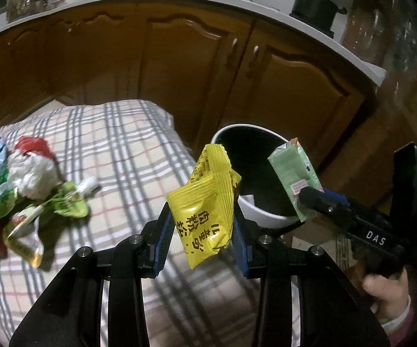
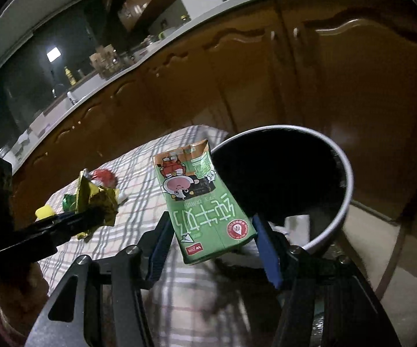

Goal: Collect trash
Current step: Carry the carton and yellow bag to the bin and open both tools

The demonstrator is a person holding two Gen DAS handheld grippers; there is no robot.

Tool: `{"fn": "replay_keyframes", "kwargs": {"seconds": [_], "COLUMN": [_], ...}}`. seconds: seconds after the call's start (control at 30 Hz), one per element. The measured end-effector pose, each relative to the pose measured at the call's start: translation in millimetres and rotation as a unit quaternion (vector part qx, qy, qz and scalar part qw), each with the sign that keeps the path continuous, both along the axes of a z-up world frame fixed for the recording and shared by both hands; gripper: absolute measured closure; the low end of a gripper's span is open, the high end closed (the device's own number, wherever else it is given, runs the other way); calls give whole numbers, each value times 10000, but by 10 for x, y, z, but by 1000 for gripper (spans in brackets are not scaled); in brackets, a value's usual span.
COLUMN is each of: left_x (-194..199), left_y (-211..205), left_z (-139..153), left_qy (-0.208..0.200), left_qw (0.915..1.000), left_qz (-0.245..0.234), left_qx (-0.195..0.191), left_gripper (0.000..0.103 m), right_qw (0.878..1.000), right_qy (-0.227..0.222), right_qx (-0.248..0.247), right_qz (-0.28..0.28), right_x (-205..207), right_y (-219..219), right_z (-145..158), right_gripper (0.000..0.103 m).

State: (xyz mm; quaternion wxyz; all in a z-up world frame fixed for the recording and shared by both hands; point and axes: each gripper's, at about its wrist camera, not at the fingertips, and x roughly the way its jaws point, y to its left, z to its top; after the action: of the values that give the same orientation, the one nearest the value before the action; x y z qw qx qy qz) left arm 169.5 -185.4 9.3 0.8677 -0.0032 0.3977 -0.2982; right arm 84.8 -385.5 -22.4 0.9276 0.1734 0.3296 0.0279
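My left gripper [image 1: 201, 225] is shut on a yellow snack wrapper [image 1: 205, 202], held up just left of a white bin [image 1: 254, 211] with a dark inside. My right gripper [image 2: 211, 237] is shut on a green milk carton [image 2: 205, 205], held at the near left rim of the same bin [image 2: 335, 219]. In the left wrist view, that carton [image 1: 292, 173] and the right gripper [image 1: 321, 202] show to the right, over the bin. Seen from the right wrist, the left gripper [image 2: 92, 217] and its wrapper [image 2: 92, 199] are at the left.
A pile of trash [image 1: 31, 185], with green wrappers, crumpled white paper and a red piece, lies on the plaid cloth [image 1: 115, 150] at the left. Brown cabinet doors [image 1: 179, 66] stand behind, under a white counter with pots [image 1: 315, 8]. A hand [image 1: 387, 292] holds the right gripper.
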Motion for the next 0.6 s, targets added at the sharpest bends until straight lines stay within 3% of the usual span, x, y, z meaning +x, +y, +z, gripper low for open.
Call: {"fn": "replay_keyframes", "kwargs": {"seconds": [0.6], "left_x": [231], "left_y": [-719], "left_z": [-24], "left_qy": [50], "left_qw": [9986], "left_qz": [-472], "left_qx": [233], "left_gripper": [67], "right_qw": [9988], "right_qy": [136], "right_qx": [-174], "right_qz": [-434], "right_x": [44], "right_y": [-361], "right_z": [-62], "right_gripper": [46]}}
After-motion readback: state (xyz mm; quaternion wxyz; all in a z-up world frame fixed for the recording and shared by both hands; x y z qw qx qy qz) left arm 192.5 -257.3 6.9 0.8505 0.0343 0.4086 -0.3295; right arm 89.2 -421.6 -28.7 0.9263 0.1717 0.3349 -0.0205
